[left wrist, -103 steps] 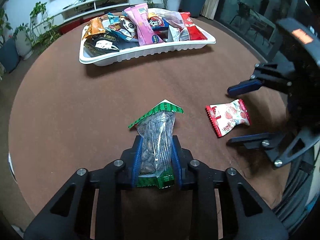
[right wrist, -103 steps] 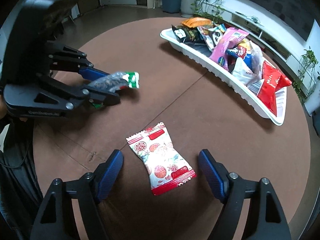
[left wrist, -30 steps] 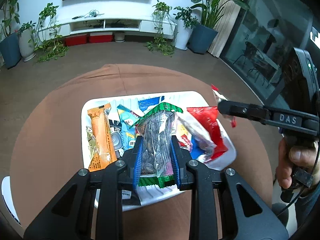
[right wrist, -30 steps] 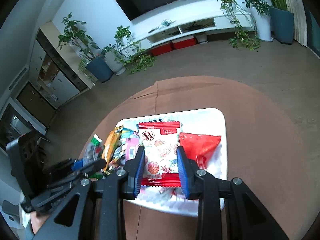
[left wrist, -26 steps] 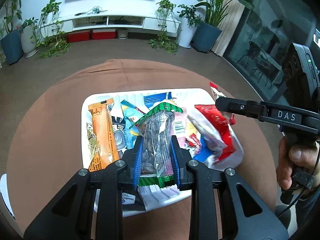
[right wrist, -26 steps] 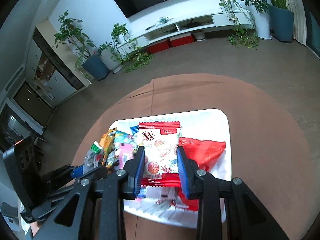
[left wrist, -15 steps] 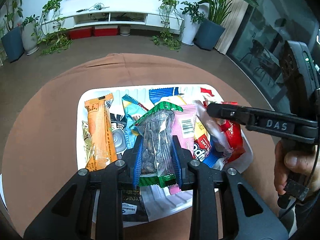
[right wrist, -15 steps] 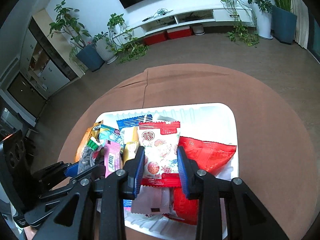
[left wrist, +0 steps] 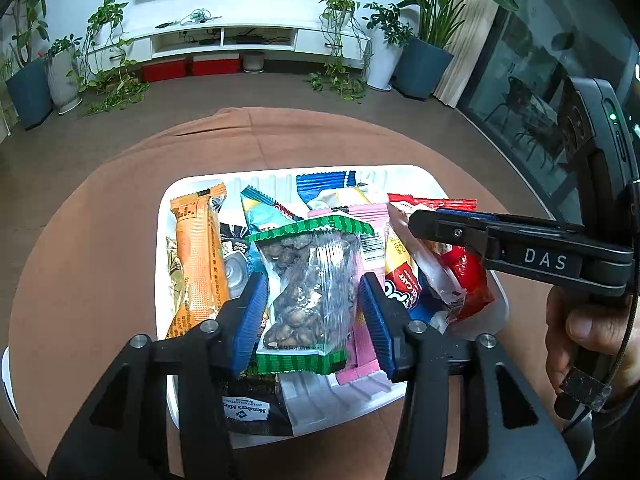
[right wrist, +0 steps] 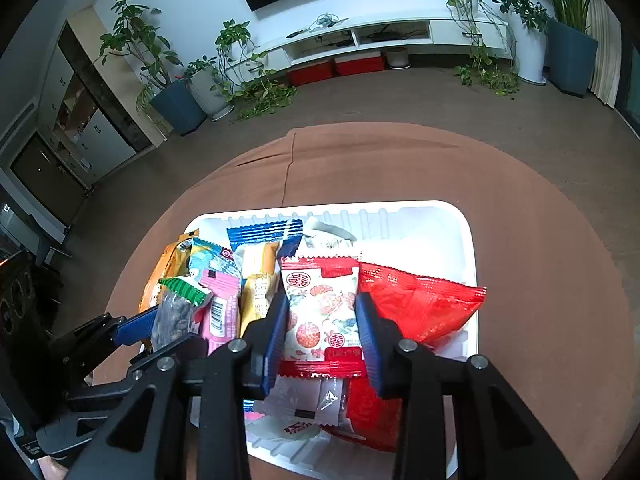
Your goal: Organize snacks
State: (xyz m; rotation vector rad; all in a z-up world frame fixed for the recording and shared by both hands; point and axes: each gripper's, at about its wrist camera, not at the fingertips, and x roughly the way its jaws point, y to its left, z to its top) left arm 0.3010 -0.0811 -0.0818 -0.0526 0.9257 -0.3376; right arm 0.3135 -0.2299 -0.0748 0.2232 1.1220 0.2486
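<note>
A white tray (left wrist: 280,172) (right wrist: 420,232) full of snack packets sits on the round brown table (left wrist: 100,260). My left gripper (left wrist: 312,284) is low over the tray's left half. Its jaws are opening, and the clear seed packet (left wrist: 310,280) with green ends lies loose between the blue pads on the other snacks. In the right wrist view the left gripper (right wrist: 172,330) and the seed packet (right wrist: 176,312) are at lower left. My right gripper (right wrist: 321,300) hangs over the tray's middle. Its jaws are starting to open, though its pads still touch the red-and-white candy packet (right wrist: 320,304).
In the tray lie an orange bar (left wrist: 196,256), a pink packet (left wrist: 360,344), a blue wrapper (right wrist: 260,232) and a big red bag (right wrist: 416,304). A person's hand (left wrist: 580,328) holds the right gripper (left wrist: 440,224) close on the right. Bare tray floor shows at the far right corner.
Both grippers came from the table to above the tray and sank toward it. The left jaws have spread and the seed packet has flattened out between them. The right pads barely widened.
</note>
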